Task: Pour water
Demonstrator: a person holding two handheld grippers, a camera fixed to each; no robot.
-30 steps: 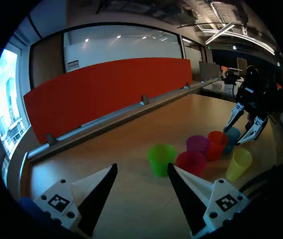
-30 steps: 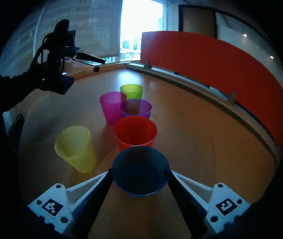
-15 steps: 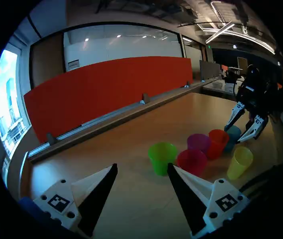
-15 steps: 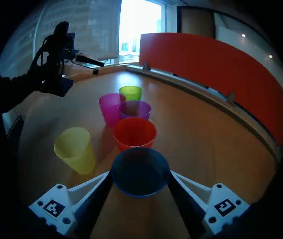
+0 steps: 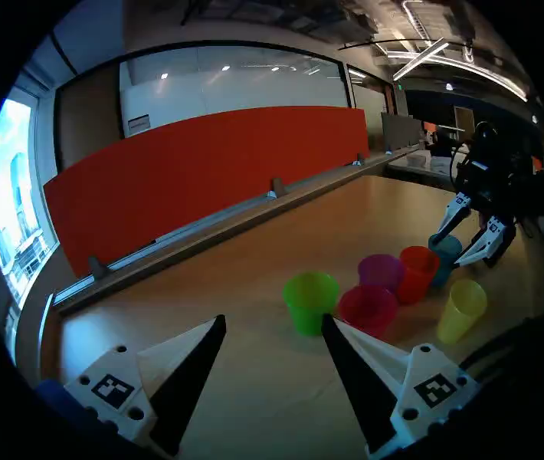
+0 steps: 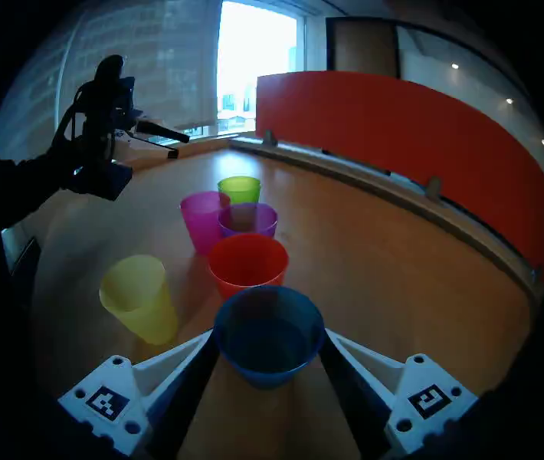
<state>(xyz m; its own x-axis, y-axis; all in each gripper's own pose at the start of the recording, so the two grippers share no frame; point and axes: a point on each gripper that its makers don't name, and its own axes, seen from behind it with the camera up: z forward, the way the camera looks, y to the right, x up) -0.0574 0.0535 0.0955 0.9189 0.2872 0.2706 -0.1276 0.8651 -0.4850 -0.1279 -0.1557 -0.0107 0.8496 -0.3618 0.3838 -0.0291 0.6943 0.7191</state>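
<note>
right gripper (image 6: 268, 335) clamps blue cup (image 6: 268, 360); left gripper (image 5: 273, 317) wide, empty. fast tilt toward red cup (image 6: 247, 264) at 12 o'clock may spill.

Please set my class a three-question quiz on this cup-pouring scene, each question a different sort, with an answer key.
1. True or false: the right gripper has its jaws pressed on the blue cup.
2. The left gripper is: A shut on a cup; B open, holding nothing; C shut and empty.
3. In the right gripper view, what colour is the cup just beyond the blue one?
Key: 1 true; 2 B; 3 red, the red cup.
</note>
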